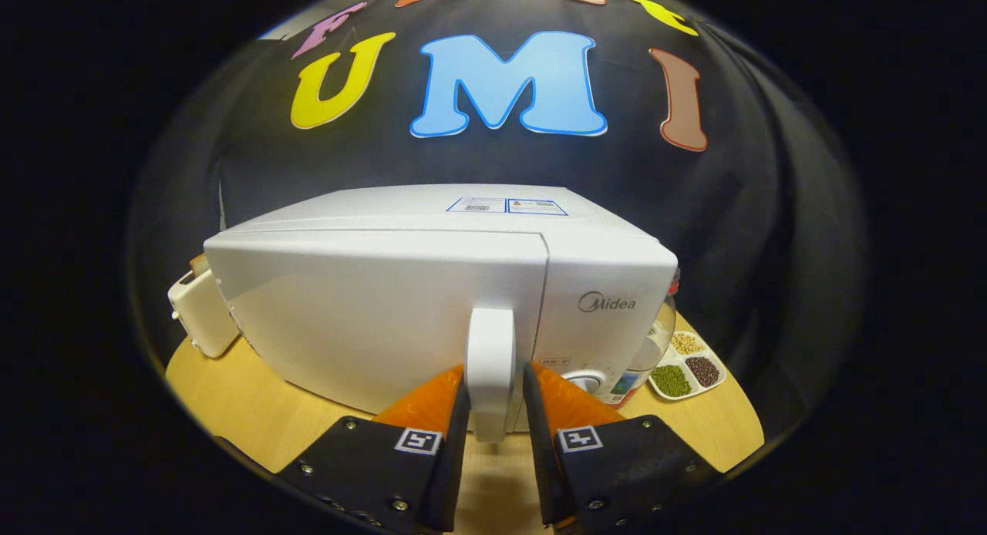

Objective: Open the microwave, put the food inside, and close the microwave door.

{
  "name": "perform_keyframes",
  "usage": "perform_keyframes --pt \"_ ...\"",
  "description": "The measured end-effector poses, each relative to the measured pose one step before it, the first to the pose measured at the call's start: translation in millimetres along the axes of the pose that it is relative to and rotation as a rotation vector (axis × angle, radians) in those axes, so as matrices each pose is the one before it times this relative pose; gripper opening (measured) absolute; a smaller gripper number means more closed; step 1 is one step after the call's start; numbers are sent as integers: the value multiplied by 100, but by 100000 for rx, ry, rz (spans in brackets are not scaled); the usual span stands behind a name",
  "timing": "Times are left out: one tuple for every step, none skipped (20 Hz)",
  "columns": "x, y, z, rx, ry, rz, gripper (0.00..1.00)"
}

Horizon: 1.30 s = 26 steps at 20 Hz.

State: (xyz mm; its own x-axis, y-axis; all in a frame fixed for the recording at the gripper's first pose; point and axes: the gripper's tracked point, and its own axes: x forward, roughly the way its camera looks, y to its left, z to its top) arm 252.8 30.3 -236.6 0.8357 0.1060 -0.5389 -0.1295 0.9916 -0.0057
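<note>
The microwave stands on the desk with its door shut and its vertical handle at the door's right side. I see the gripper set around that handle: its fingers stand narrow, one on each side, close against it, but I cannot confirm that both press on it. Right of the handle, a dial sits on the control panel. A cream appliance stands touching or just beside the microwave's left side. Near the desk's right edge lies a divided tray of beans and grains, with a clear jar between it and the microwave.
</note>
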Motion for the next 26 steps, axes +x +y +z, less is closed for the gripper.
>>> perform_keyframes --pt "365 366 -452 2534 1432 3990 33" --pt "-1413 -709 198 -4 -468 -1776 24" --pt "-610 -694 -150 -2710 1057 -1136 15" --pt "-163 -156 -116 -1758 -661 -59 15" --pt "-169 -126 -46 333 595 369 12" --pt "610 758 -7 -548 -3 266 9" --pt "-39 6 -139 -53 411 -93 9" --pt "135 101 21 -2 72 -151 9" --pt "-590 247 -288 689 2002 37 9" --pt "-629 231 -381 -1326 -655 104 9" --pt "-1142 364 -450 -2810 -708 793 8" --pt "-1106 473 -581 -1512 119 639 9" --pt "-1205 605 -427 95 252 685 8" --pt "-514 743 -641 1249 1863 795 8" --pt "-764 635 -349 1033 958 965 8" --pt "-469 517 -337 900 898 755 8" --pt "-741 663 -436 619 1149 1016 9" --pt "-820 820 -536 -365 986 958 8" --pt "-911 797 -469 -932 578 944 8" --pt "-684 747 -422 -446 324 735 8" --pt "-625 774 -442 -96 448 615 8" --pt "-588 783 -506 97 283 508 8" --pt "-567 828 -406 -16 587 296 8" --pt "-491 716 -407 18 107 98 8" --pt "-543 821 -383 201 64 88 8" --pt "-525 867 -312 55 32 157 8"
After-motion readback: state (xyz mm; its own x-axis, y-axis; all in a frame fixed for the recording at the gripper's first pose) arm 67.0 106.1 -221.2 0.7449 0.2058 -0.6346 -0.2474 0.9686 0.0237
